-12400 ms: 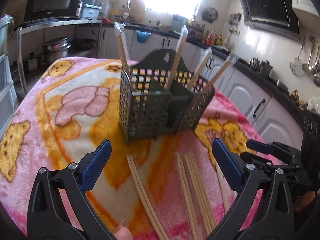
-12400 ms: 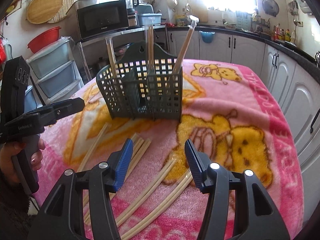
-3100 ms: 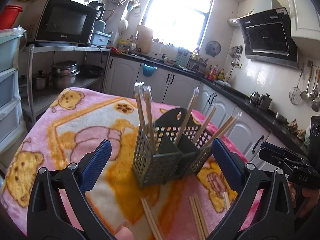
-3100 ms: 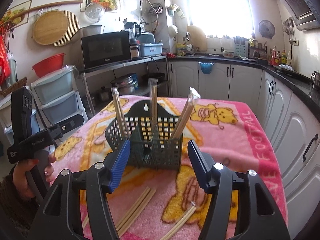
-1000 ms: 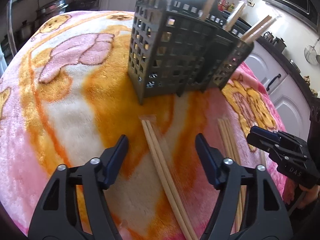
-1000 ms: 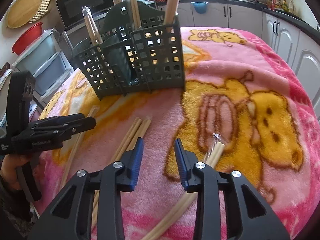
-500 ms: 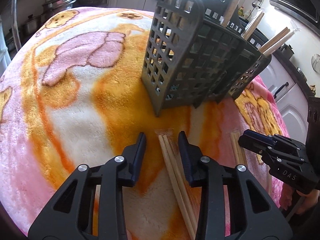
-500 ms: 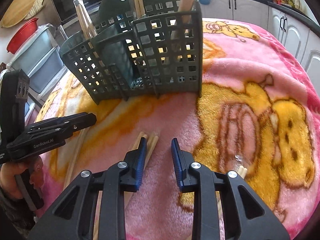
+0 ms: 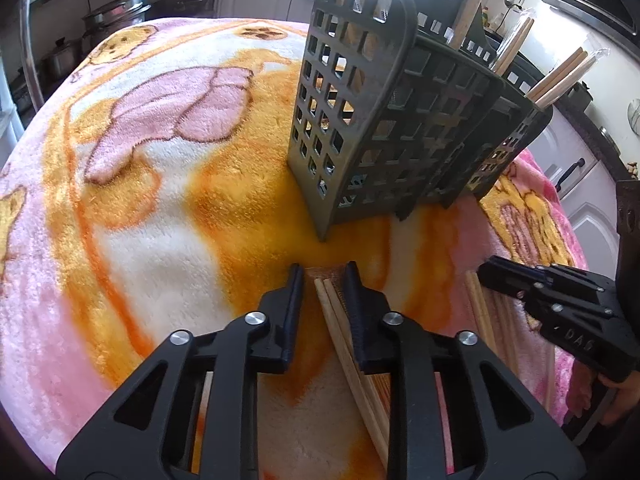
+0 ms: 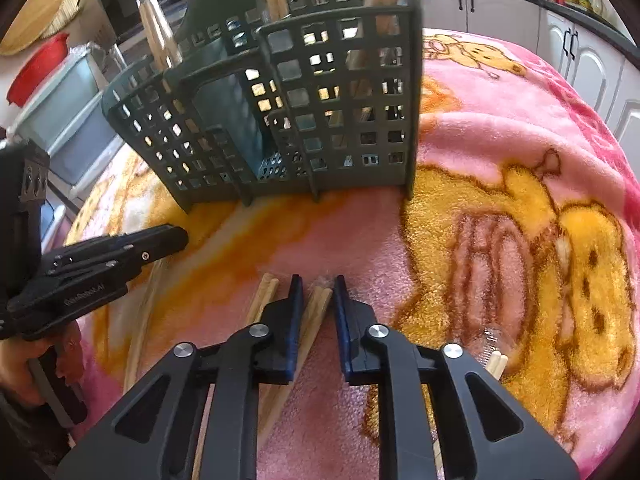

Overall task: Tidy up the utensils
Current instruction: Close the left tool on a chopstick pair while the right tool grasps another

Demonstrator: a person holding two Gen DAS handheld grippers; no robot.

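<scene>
Where the pink and orange blanket [image 9: 168,208] covers the table, a dark grid-walled utensil basket [image 9: 384,136] stands upright toward the far side, split into several compartments. Wrapped chopstick pairs stand tilted in it: in the left wrist view two pairs [image 9: 564,76] lean out over its right end and another [image 9: 472,4] rises near its tall back plate; which compartment each sits in cannot be told through the lattice. In the right wrist view one pair [image 10: 156,36] leans at the basket's left end, and their tops are cut off by the frame.

Near the basket's front, loose chopsticks lie flat on the blanket. The left gripper [image 9: 323,276] straddles the far end of one wrapped pair [image 9: 340,332]; its jaws are closing, the right finger lies against the sticks, a gap shows on the left side. The right gripper [image 10: 318,288] is closing around the tip of another pair [image 10: 316,308], with both pads close alongside it; firm contact is hard to make out. A further pair [image 10: 262,296] lies just left of that gripper, and one more tip [image 10: 496,362] peeks out at the right, mostly hidden behind the gripper body. The clear wrappers are barely visible.
</scene>
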